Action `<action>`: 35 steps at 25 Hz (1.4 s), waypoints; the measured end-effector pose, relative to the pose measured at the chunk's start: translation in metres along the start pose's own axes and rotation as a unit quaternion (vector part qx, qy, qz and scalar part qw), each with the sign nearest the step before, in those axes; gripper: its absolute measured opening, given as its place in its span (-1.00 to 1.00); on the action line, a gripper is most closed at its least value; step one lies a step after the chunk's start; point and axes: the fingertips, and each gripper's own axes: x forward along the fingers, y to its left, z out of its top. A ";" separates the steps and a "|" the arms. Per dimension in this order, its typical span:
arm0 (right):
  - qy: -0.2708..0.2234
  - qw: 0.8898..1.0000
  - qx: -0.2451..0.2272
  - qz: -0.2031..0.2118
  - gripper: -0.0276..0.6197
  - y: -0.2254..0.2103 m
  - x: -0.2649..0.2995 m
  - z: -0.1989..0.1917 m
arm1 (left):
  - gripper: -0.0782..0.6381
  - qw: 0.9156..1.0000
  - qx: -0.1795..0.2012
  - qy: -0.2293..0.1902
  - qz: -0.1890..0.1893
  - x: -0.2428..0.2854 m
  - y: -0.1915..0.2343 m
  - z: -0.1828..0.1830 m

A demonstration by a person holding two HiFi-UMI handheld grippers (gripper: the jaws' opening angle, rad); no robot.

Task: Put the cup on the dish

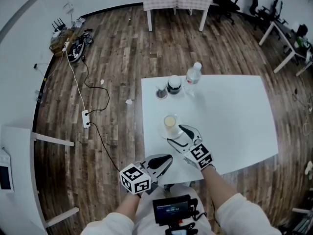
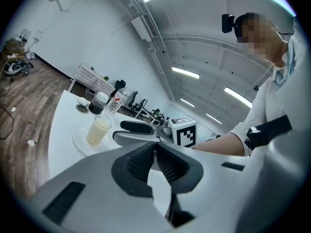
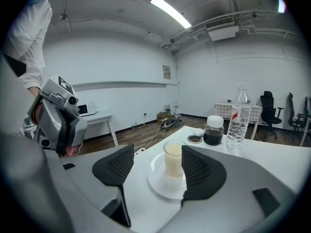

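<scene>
Left claw (image 2: 156, 152), nearest me, is closed on nothing; my right claw (image 3: 156, 165), spread wide, holds nothing, just before the cup (image 3: 173, 159) on the dish (image 3: 156, 179).

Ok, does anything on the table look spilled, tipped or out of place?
Nothing stands out. The cup stands upright on the dish, no spill visible on the table. The jar and bottle stand upright at the far edge.
</scene>
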 end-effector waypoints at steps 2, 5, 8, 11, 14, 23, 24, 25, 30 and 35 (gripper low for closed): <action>-0.003 1.000 0.000 0.001 0.04 0.006 -0.007 0.002 | -0.73 1.000 0.002 0.002 -0.001 -0.003 -0.004 -0.001; -0.006 1.000 -0.002 0.005 0.04 0.018 -0.017 0.006 | -0.73 1.000 0.006 0.004 -0.003 -0.008 -0.010 -0.002; -0.011 1.000 -0.006 0.008 0.04 0.028 -0.025 0.010 | -0.73 1.000 0.010 0.004 -0.005 -0.012 -0.014 -0.003; -0.019 1.000 -0.004 0.009 0.04 0.040 -0.033 0.013 | -0.73 1.000 0.013 0.005 -0.008 -0.018 -0.019 -0.006; -0.020 1.000 -0.005 0.008 0.04 0.048 -0.042 0.013 | -0.73 1.000 0.017 0.008 -0.010 -0.022 -0.024 -0.008; -0.035 0.999 0.005 0.004 -0.03 0.061 -0.070 0.017 | -0.73 0.999 0.029 0.009 -0.015 -0.027 -0.033 -0.003; -0.037 0.999 0.005 0.004 -0.08 0.063 -0.073 0.018 | -0.73 0.999 0.030 0.008 -0.015 -0.028 -0.035 -0.002; -0.039 0.999 0.005 0.005 -0.13 0.065 -0.076 0.019 | -0.73 0.999 0.032 0.008 -0.015 -0.028 -0.036 -0.001; -0.046 0.999 -0.010 0.008 -0.60 0.073 -0.088 0.015 | -0.73 0.999 0.036 0.009 -0.017 -0.031 -0.043 0.000; -0.049 0.999 -0.013 0.013 -0.77 0.083 -0.096 0.015 | -0.73 0.999 0.040 0.007 -0.021 -0.035 -0.048 -0.003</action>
